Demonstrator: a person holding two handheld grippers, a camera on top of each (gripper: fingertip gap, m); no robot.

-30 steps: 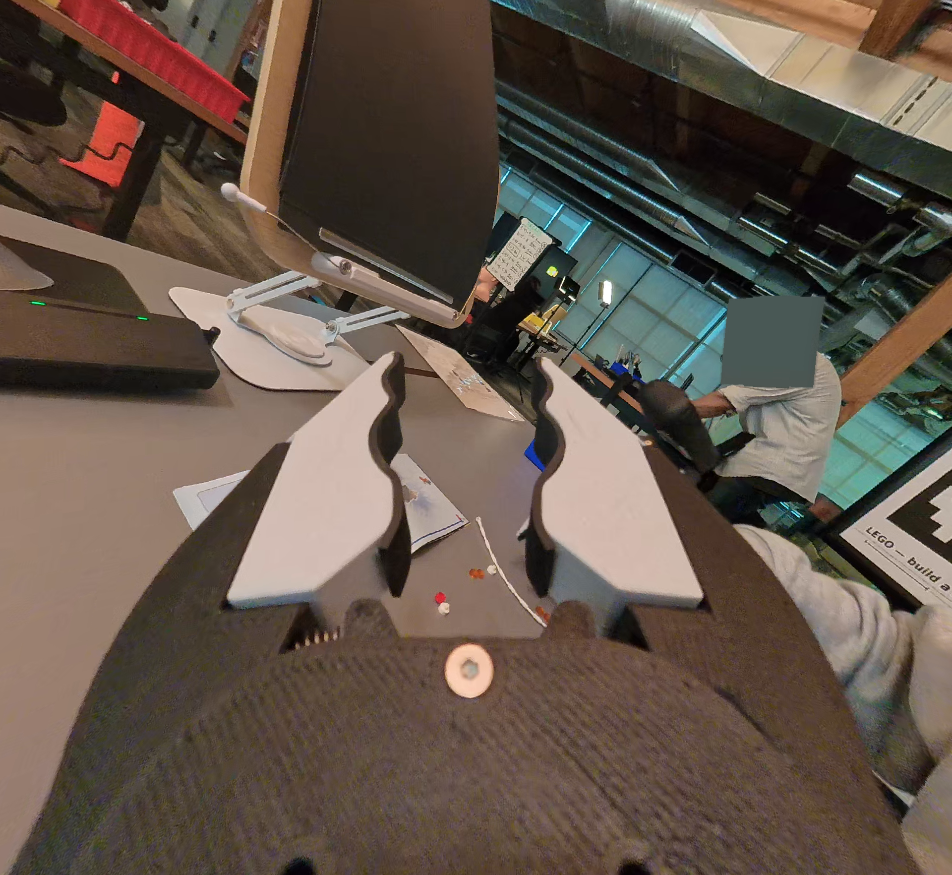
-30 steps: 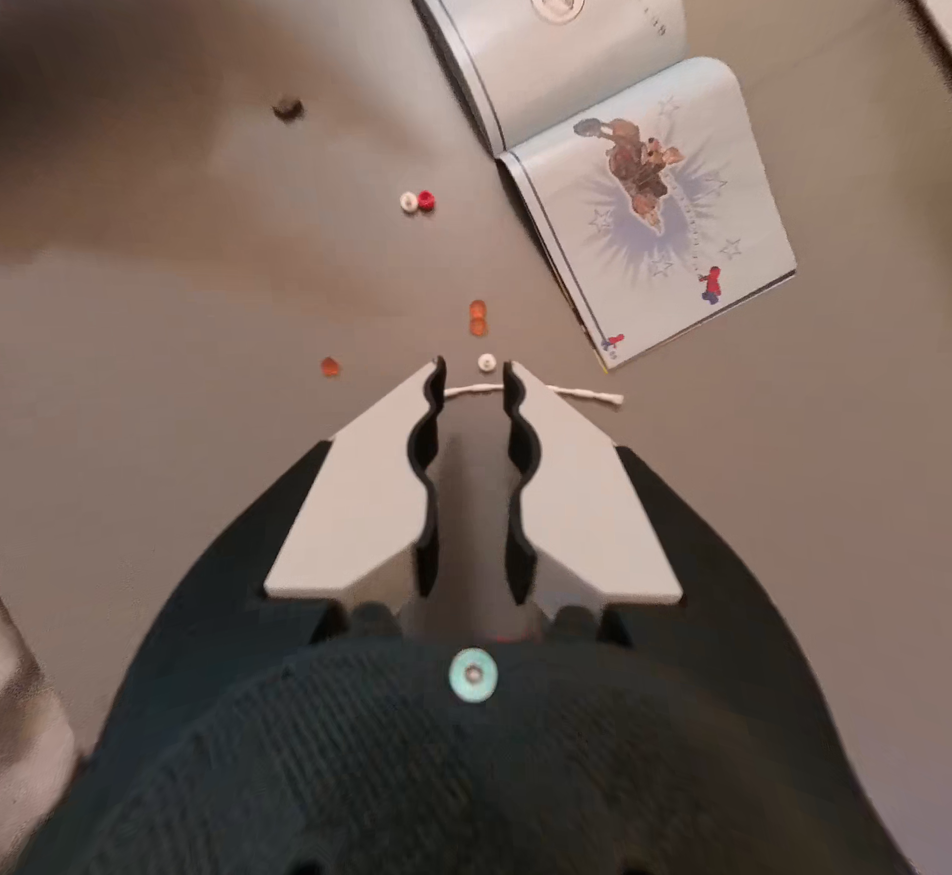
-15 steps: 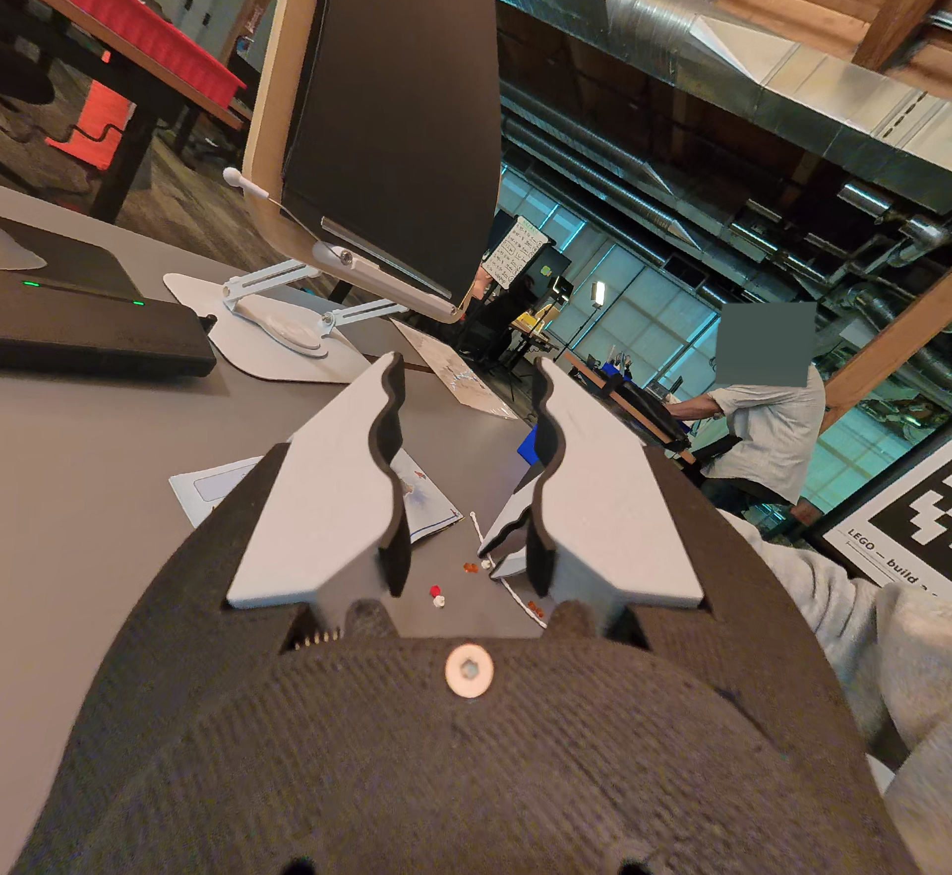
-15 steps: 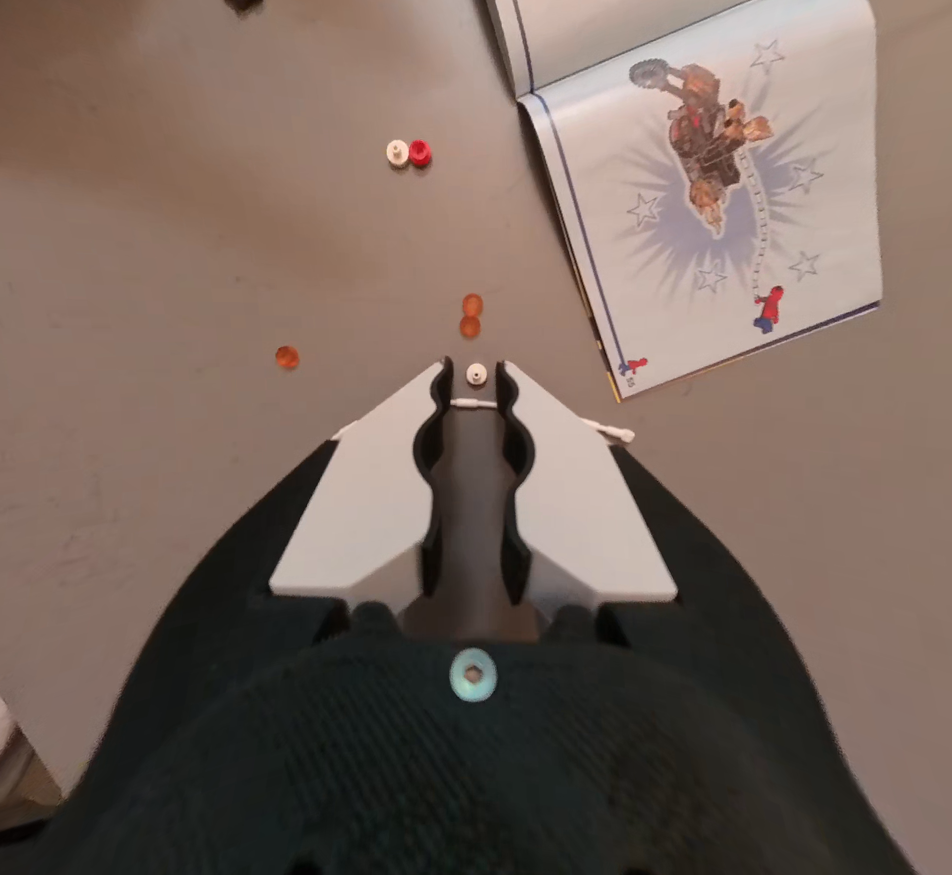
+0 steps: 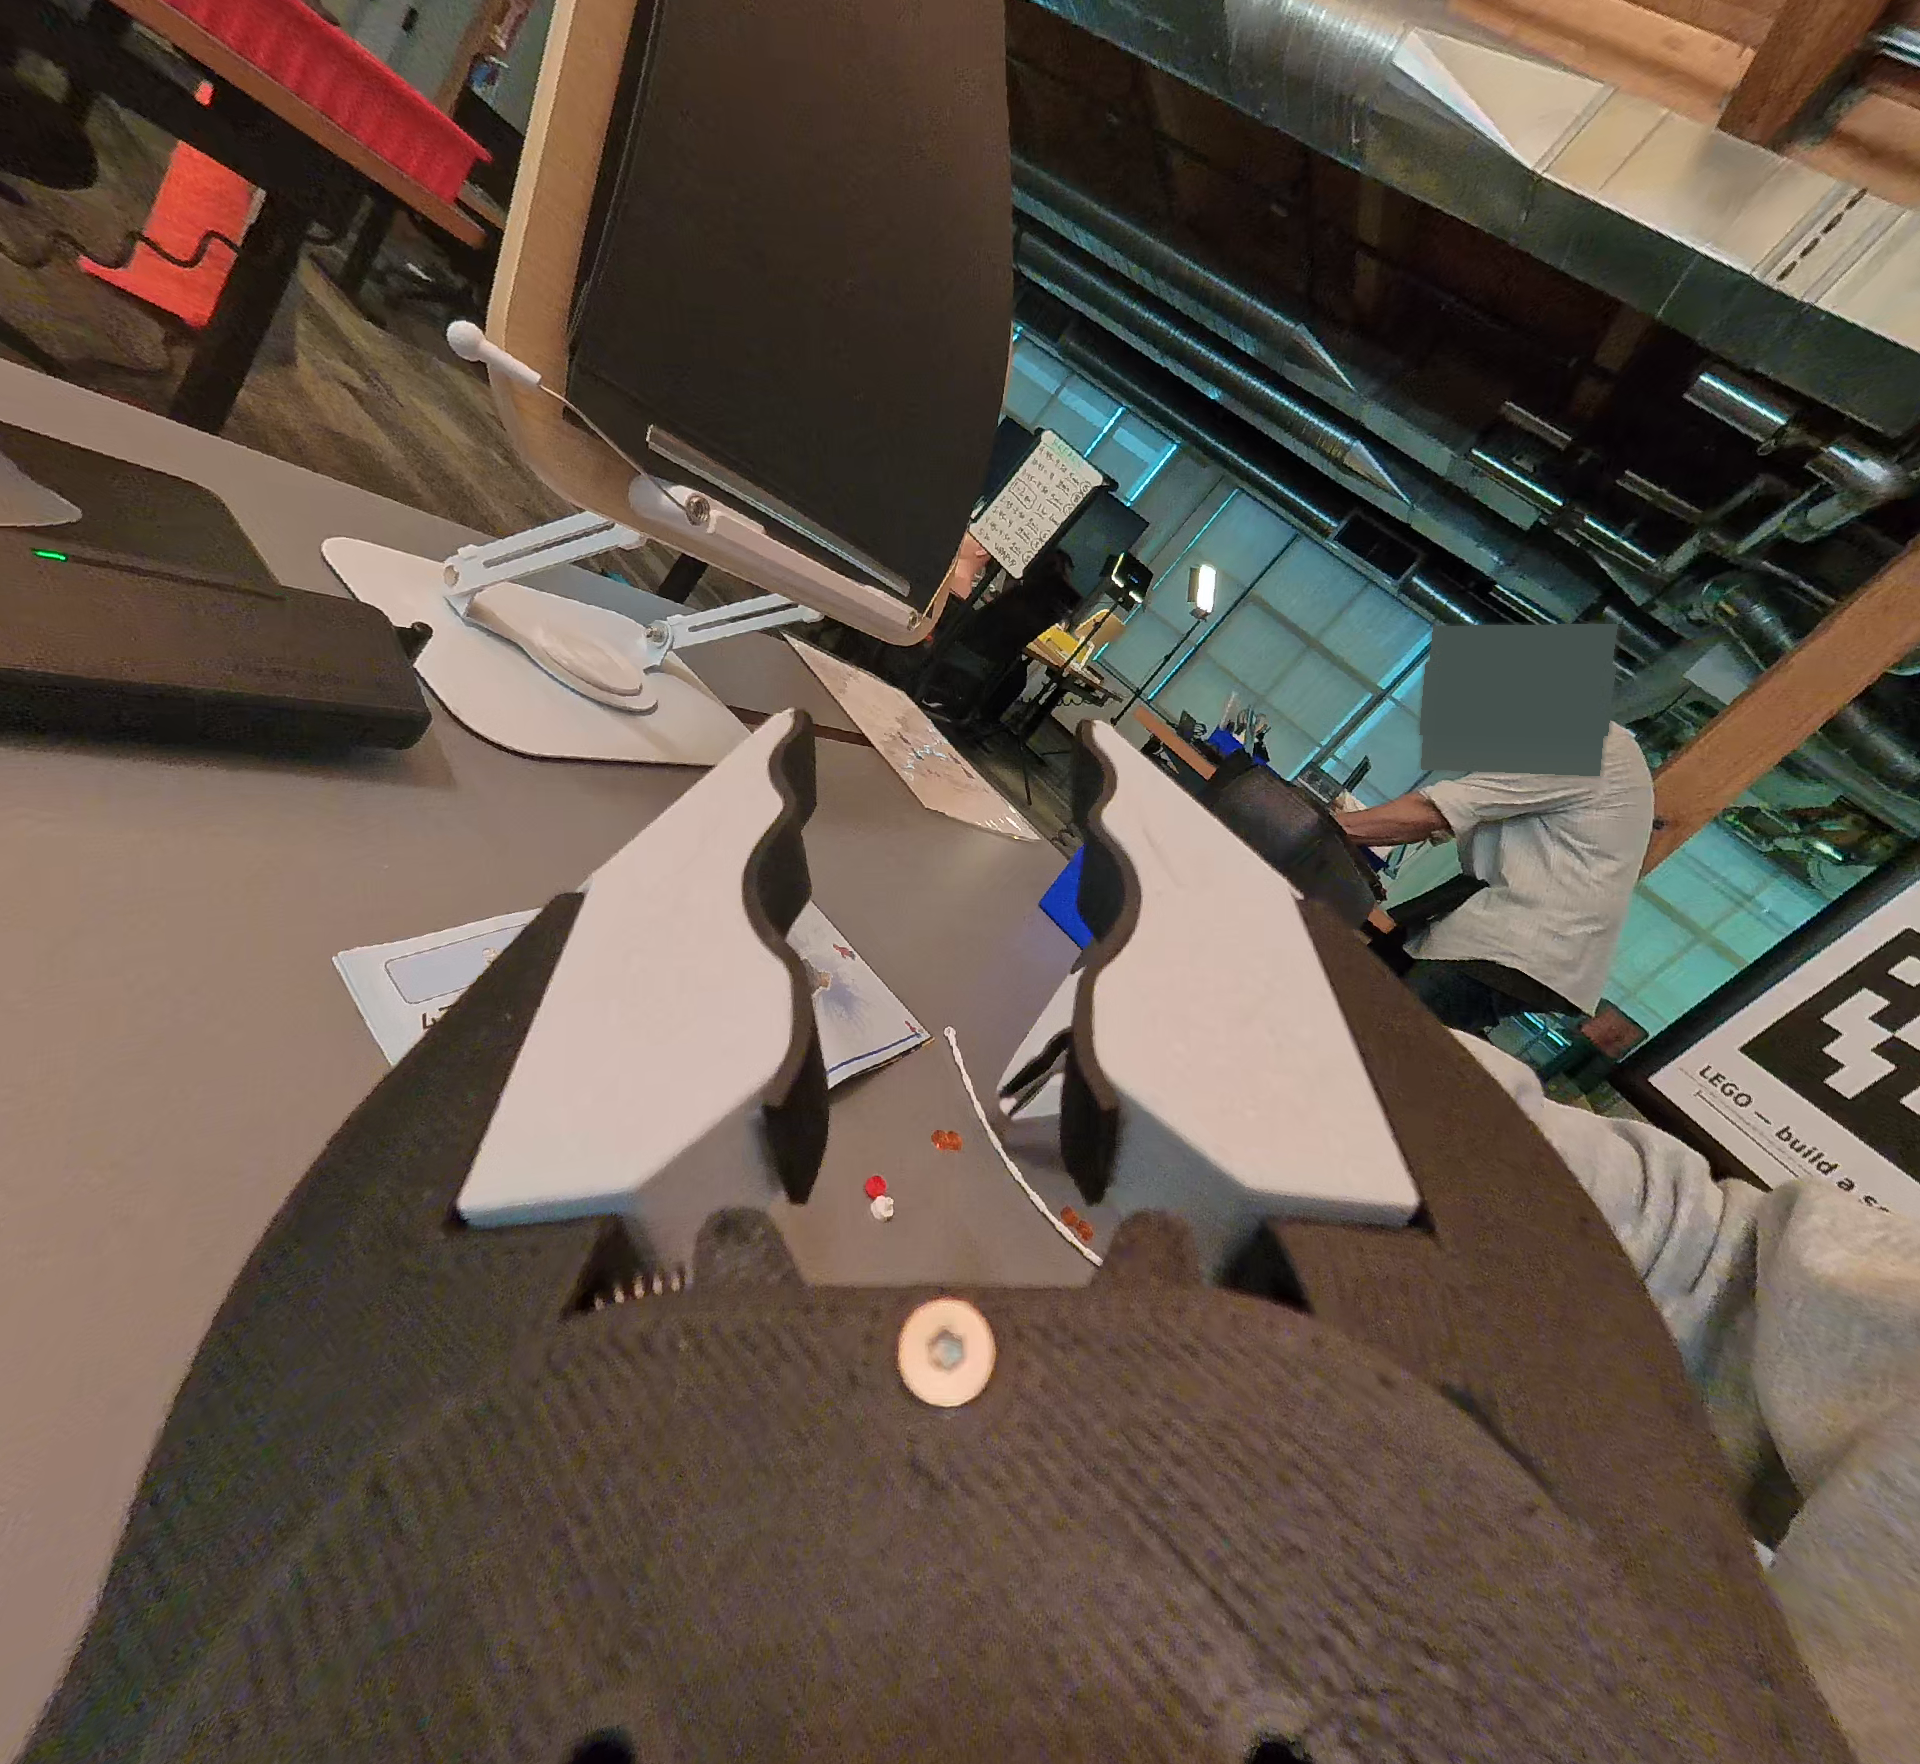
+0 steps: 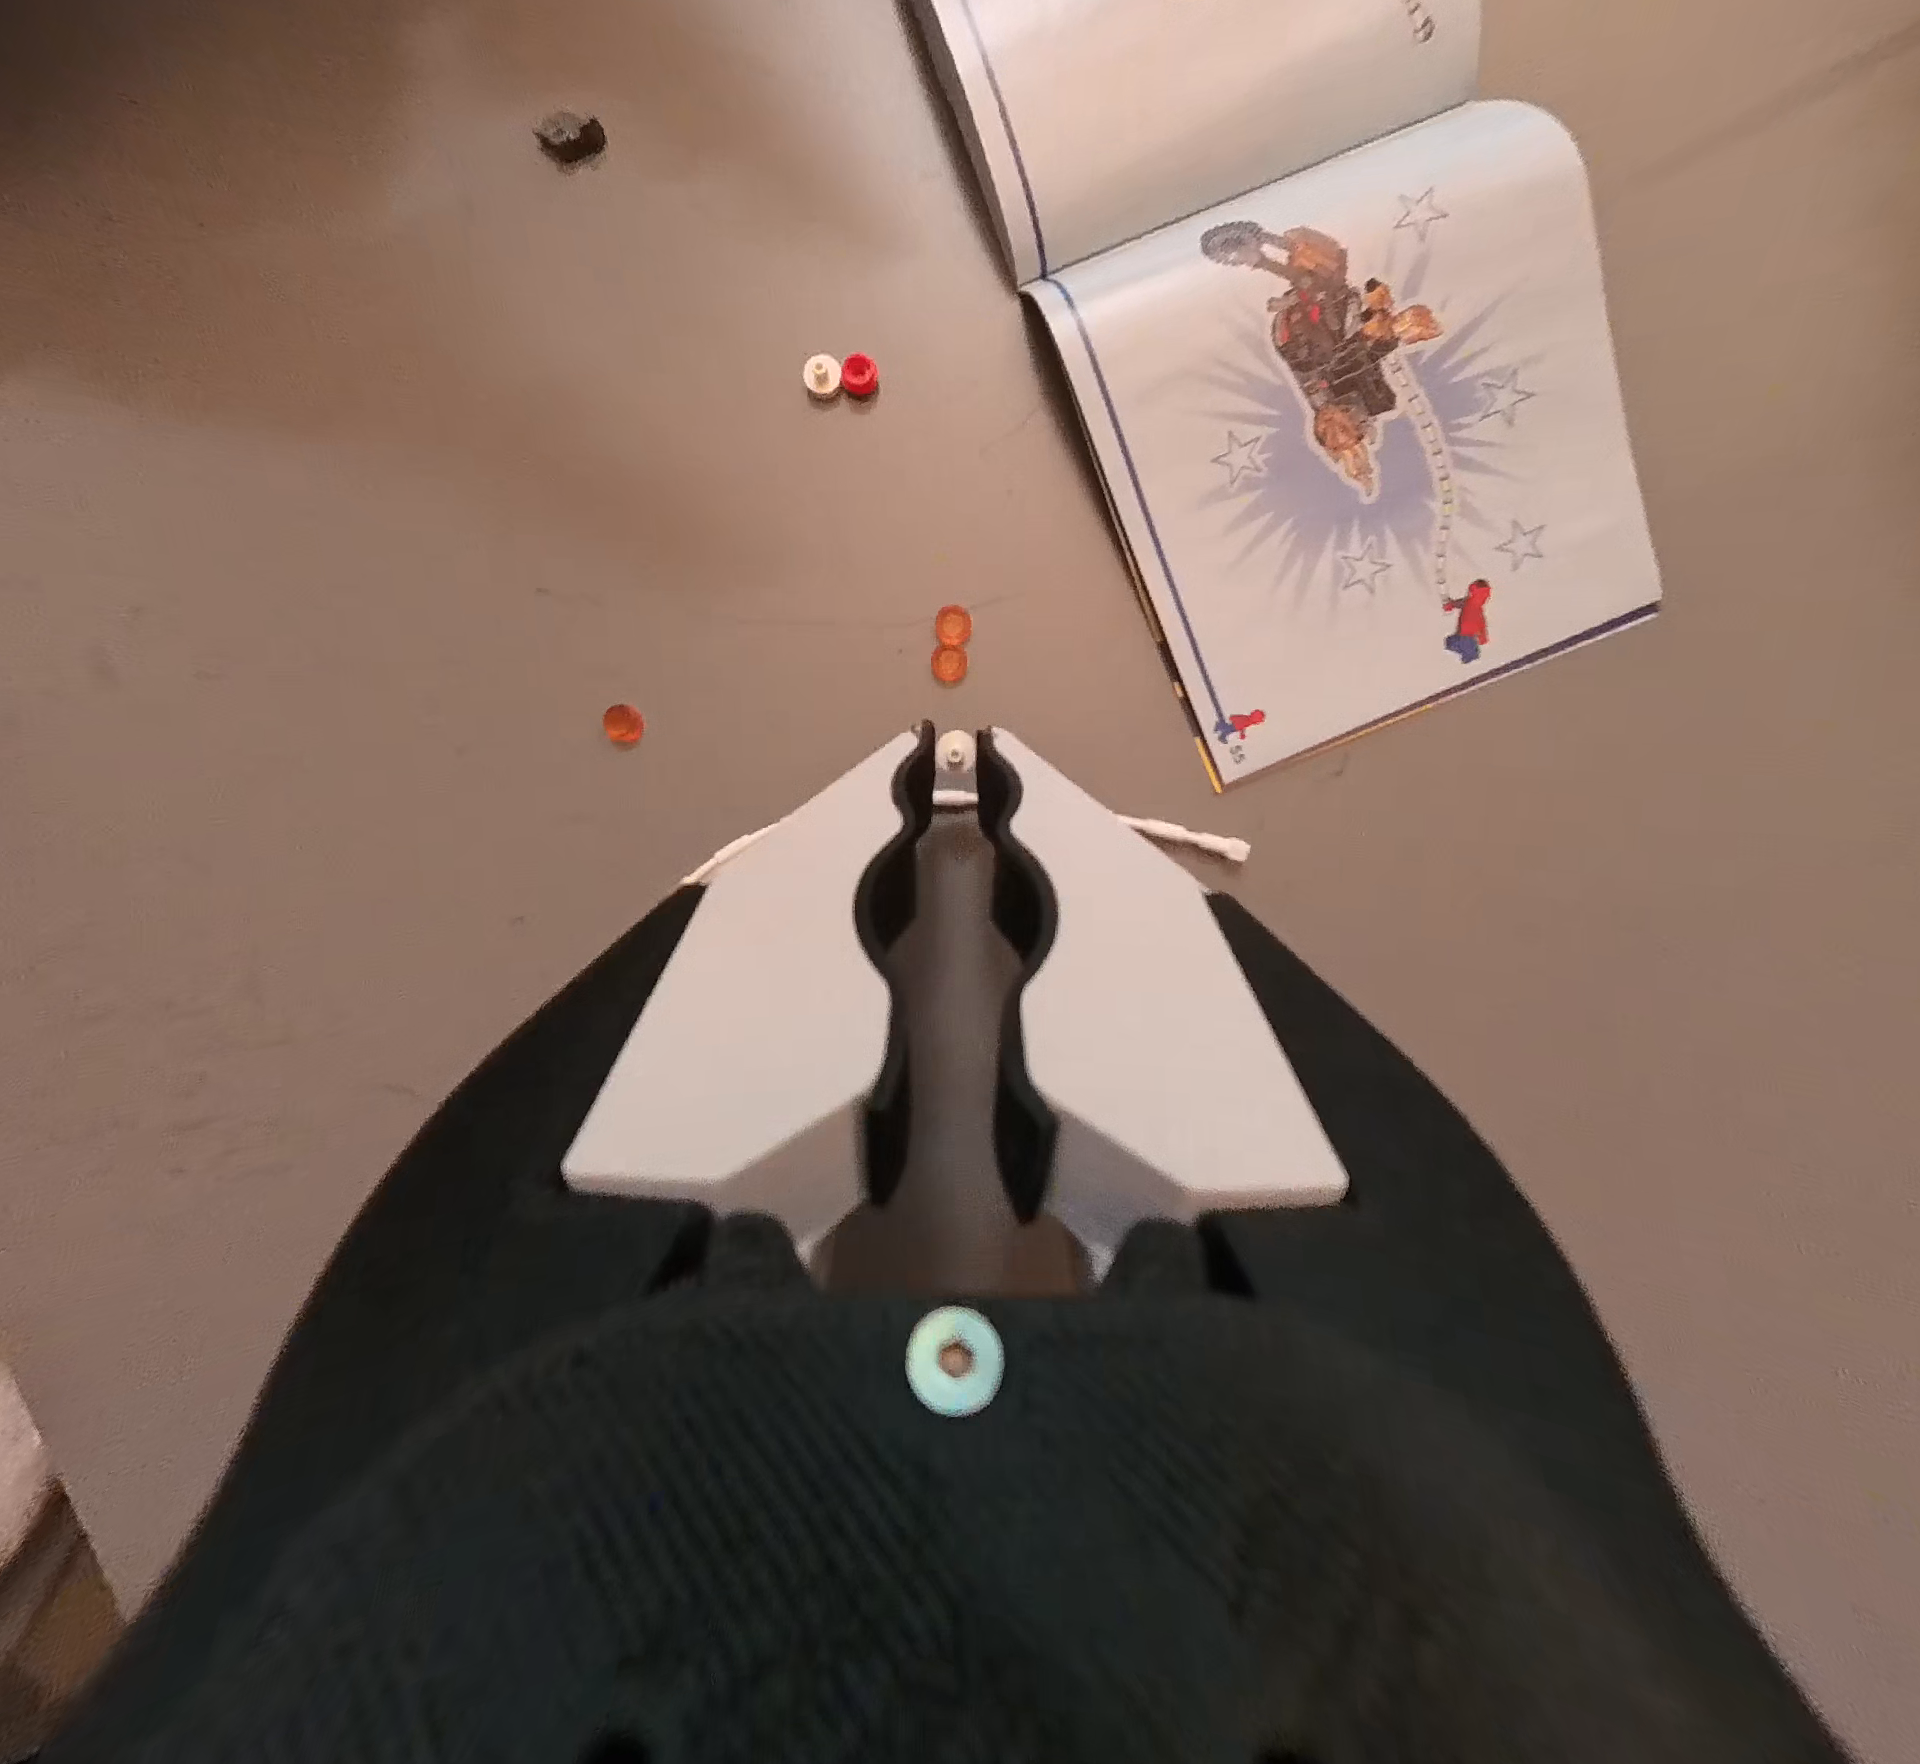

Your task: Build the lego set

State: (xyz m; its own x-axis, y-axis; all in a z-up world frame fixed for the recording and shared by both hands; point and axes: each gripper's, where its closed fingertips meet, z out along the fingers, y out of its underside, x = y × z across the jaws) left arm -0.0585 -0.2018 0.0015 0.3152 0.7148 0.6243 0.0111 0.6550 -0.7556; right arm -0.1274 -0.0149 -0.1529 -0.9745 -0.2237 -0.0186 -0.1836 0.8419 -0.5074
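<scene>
My right gripper points down at the grey table. Its jaws stand tight on both sides of a small white round piece, over a white string. Two orange studs lie just past the tips and a third orange stud lies to the left. A white stud and a red stud lie farther off, and a dark piece beyond them. The open booklet lies at the right. My left gripper is open and empty above the table. In its view the right gripper's fingers touch down by the string.
A dark tablet leans on a white stand at the back of the table. A black flat device lies at the left. A grey sleeve is at the right, with a black-and-white marker board behind it. My right fingertips sit around 25 cm from my left ones. The right tips stand about 8 cm off the red stud. Look for it in the left wrist view too. My right tips are roughly 15 cm from the dark piece.
My right gripper moved forward over the string and narrowed its jaws around the small white round piece. The left gripper stayed open and barely shifted.
</scene>
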